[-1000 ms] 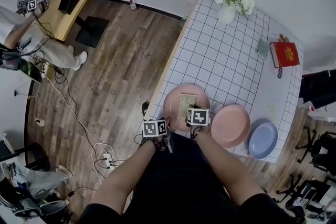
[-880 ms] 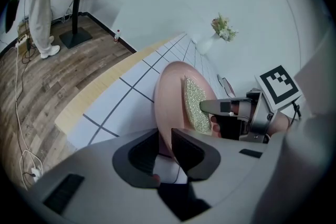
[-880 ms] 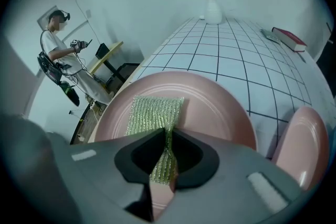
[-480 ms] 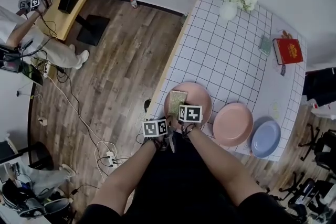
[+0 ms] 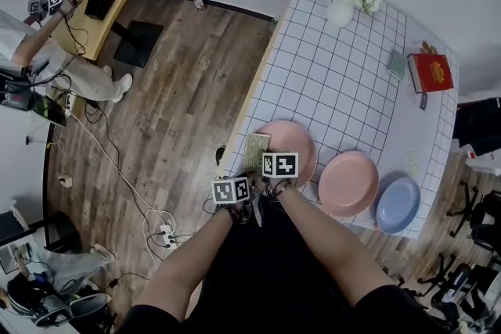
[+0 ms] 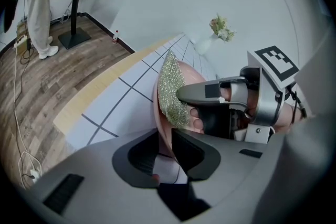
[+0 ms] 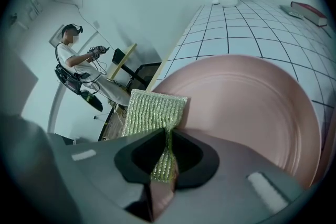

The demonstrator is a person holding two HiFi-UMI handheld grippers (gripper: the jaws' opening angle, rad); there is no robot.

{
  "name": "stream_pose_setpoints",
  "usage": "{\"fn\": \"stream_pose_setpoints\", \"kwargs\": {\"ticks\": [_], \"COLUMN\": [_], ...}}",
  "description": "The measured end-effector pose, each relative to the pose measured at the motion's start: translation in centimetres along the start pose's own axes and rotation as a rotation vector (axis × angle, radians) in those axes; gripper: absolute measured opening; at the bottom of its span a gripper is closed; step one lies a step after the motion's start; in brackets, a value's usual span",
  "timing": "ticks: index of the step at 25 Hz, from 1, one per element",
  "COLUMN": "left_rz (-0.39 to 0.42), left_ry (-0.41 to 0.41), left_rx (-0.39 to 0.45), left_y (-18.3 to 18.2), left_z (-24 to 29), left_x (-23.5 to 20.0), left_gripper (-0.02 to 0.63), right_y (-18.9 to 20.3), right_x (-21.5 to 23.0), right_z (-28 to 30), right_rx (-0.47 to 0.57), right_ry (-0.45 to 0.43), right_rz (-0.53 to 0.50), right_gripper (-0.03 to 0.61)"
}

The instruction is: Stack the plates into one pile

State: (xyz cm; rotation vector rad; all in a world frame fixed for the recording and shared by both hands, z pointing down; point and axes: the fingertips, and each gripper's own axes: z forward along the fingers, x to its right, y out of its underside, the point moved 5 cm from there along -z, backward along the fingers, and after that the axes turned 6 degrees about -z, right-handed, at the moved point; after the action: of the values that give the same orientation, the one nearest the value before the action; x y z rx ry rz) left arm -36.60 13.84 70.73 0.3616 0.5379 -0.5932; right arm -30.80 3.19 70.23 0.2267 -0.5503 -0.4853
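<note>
A large pink plate (image 5: pixel 296 138) lies at the near left corner of the white tiled table (image 5: pixel 329 82). My left gripper (image 5: pixel 246 195) is shut on its near rim; in the left gripper view the rim (image 6: pixel 159 113) runs edge-on between the jaws (image 6: pixel 167 152). My right gripper (image 5: pixel 266 168) is shut on a green-gold scouring cloth (image 5: pixel 257 151), which hangs over the plate's left edge (image 7: pixel 155 113). The plate's face (image 7: pixel 247 97) fills the right gripper view. A second pink plate (image 5: pixel 348 184) and a blue plate (image 5: pixel 397 205) lie to the right.
A vase of flowers (image 5: pixel 344 0) stands at the table's far end, with a red book (image 5: pixel 432 73) and a small green item (image 5: pixel 398 64) to the right. Another person (image 5: pixel 47 51) stands by a wooden desk (image 5: pixel 109 8). Cables lie on the floor.
My right gripper has carried the scouring cloth leftward across the large pink plate, from its middle to its left rim. The left gripper has stayed put on the rim.
</note>
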Motion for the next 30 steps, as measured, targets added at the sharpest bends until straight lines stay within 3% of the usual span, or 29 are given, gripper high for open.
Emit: {"fn": "stream_pose_setpoints", "kwargs": {"ticks": [15, 30], "left_rz": [-0.020, -0.025], "left_ry": [0.002, -0.005], "left_rx": [0.004, 0.014], "left_y": [0.1, 0.2], "left_z": [0.0, 0.2], "left_x": [0.1, 0.0], "left_gripper": [0.072, 0.072], "right_y": [-0.1, 1.4], "right_x": [0.0, 5.3], "right_z": [-0.7, -4.4], "right_rx": [0.040, 0.038], "right_ry": [0.039, 0.236], "right_rz": [-0.062, -0.115], "right_gripper": [0.057, 0.057]}}
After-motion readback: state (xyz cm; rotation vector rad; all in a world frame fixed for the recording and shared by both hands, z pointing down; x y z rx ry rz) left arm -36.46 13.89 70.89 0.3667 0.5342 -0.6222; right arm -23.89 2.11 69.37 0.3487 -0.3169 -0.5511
